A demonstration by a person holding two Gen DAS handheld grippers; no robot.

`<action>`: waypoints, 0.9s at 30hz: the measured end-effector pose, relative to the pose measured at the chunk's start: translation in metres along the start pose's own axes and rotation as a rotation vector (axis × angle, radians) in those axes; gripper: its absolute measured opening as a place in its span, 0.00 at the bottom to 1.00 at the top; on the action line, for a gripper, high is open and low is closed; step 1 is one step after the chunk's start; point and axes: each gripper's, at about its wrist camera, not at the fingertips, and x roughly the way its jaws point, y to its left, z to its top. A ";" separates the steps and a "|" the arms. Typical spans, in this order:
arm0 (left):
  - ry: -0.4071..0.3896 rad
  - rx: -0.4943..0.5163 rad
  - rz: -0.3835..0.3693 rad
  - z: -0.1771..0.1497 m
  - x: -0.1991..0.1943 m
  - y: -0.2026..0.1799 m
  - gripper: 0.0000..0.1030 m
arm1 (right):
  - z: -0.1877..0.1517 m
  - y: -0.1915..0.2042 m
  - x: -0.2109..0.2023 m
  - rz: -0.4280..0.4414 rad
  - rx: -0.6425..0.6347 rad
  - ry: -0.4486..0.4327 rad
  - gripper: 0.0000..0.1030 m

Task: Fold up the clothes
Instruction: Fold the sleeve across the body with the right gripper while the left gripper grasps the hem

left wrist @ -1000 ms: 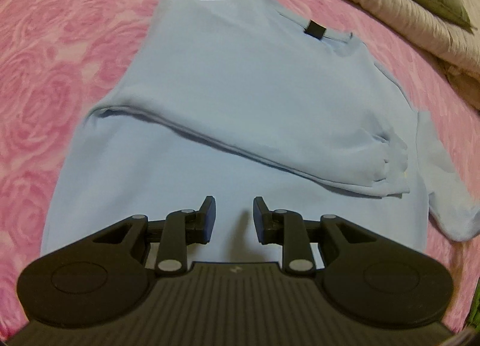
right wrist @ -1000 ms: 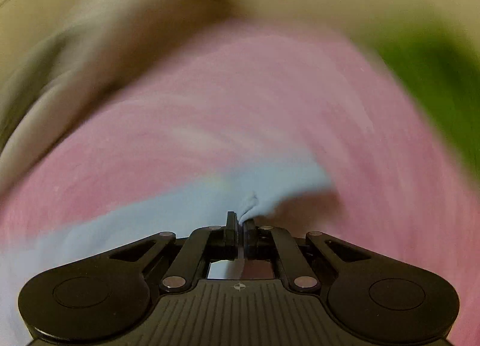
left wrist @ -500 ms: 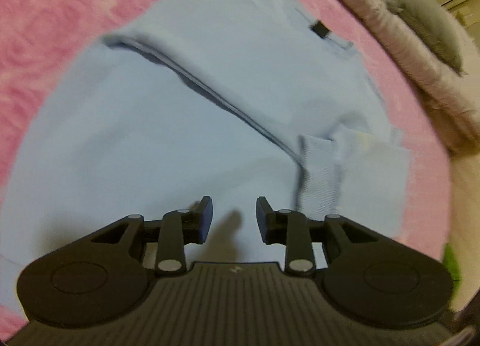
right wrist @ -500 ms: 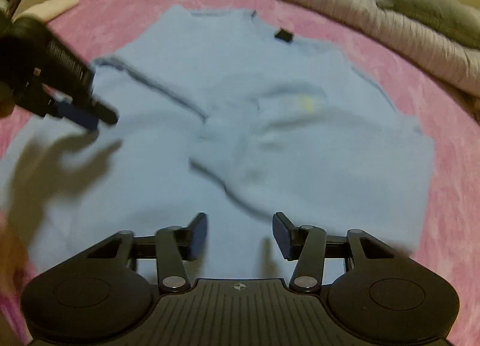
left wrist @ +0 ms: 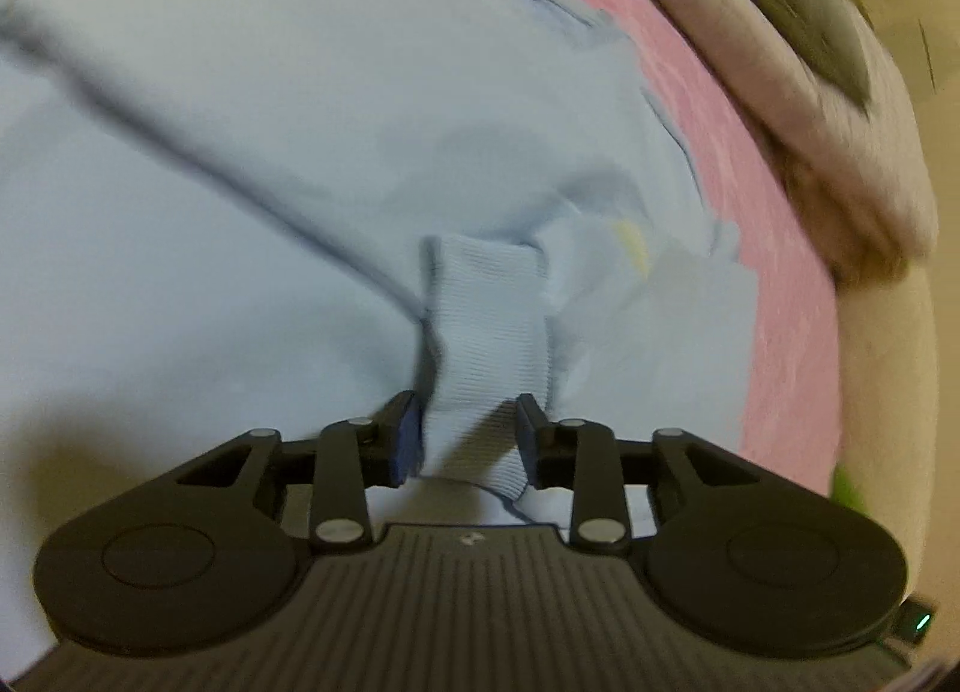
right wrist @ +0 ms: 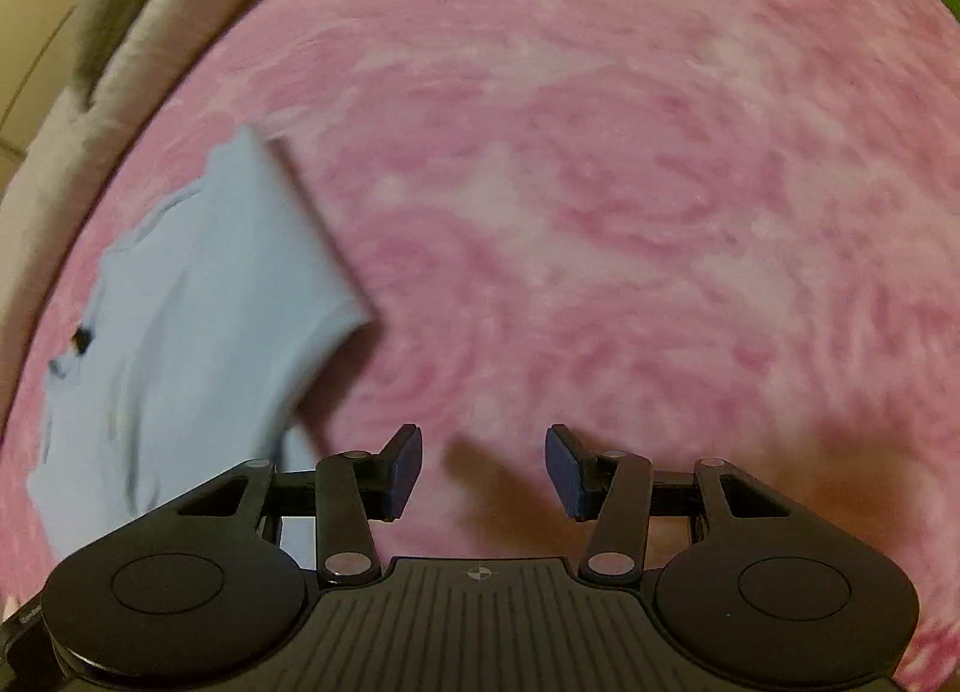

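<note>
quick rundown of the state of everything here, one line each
left gripper: jaws open, ribbed cuff between them, not clamped
right gripper: open, empty, over bare blanket
light blue sweatshirt: lying on the blanket, sleeves folded in over the body
ribbed cuff: lying on the sweatshirt body, its end between the left fingers
pink blanket: spread flat under the sweatshirt
</note>
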 end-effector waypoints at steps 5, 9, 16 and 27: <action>-0.116 0.254 0.026 0.022 -0.034 -0.032 0.04 | 0.008 -0.026 0.005 -0.008 0.175 0.012 0.48; -0.286 0.348 0.180 0.073 -0.088 -0.029 0.04 | 0.013 -0.027 0.005 0.005 0.199 -0.002 0.48; -0.375 0.454 0.348 0.115 -0.124 -0.002 0.04 | 0.021 -0.005 0.013 0.005 0.110 -0.016 0.48; -0.239 0.510 0.511 0.106 -0.073 0.030 0.03 | 0.021 0.020 0.033 -0.042 -0.019 0.013 0.48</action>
